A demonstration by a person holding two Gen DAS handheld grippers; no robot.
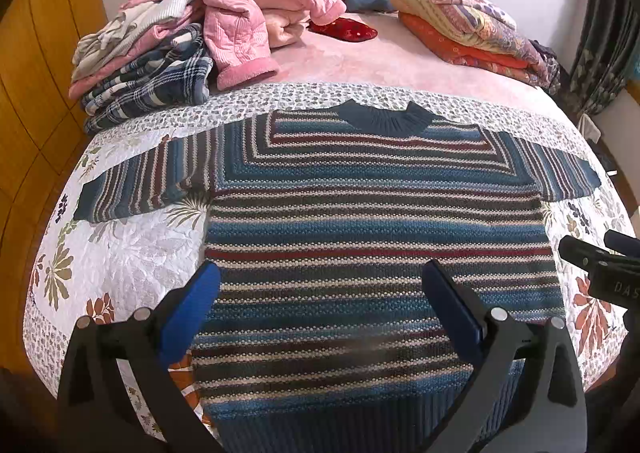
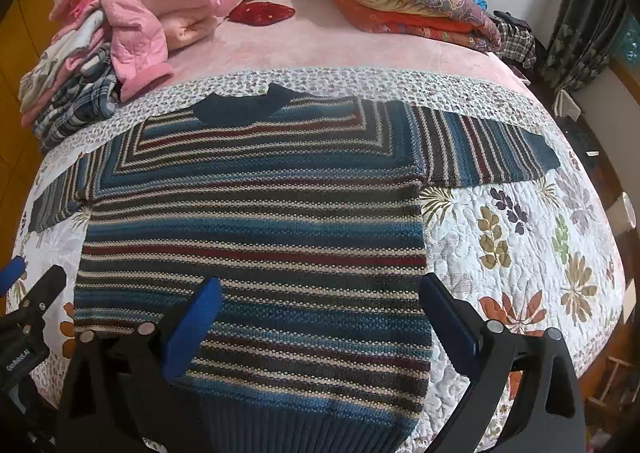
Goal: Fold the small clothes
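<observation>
A striped knit sweater (image 1: 360, 221) in blue, maroon and cream lies flat on a floral quilt (image 1: 120, 253), dark blue collar (image 1: 384, 119) far from me, both sleeves spread sideways. My left gripper (image 1: 324, 273) hovers open over the sweater's lower part, its blue fingers apart with nothing between them. In the right wrist view the same sweater (image 2: 256, 221) fills the middle, and my right gripper (image 2: 320, 289) is open above its lower right part, near the hem. The left gripper's tip shows at that view's left edge; the right gripper's tip shows at the left view's right edge.
A pile of pink and plaid clothes (image 1: 176, 33) sits at the back left of the bed. Folded patterned quilts (image 1: 472, 33) lie back right, a red cushion (image 1: 344, 29) between them. A wooden wardrobe (image 1: 36, 93) is left, curtains (image 2: 580, 21) right.
</observation>
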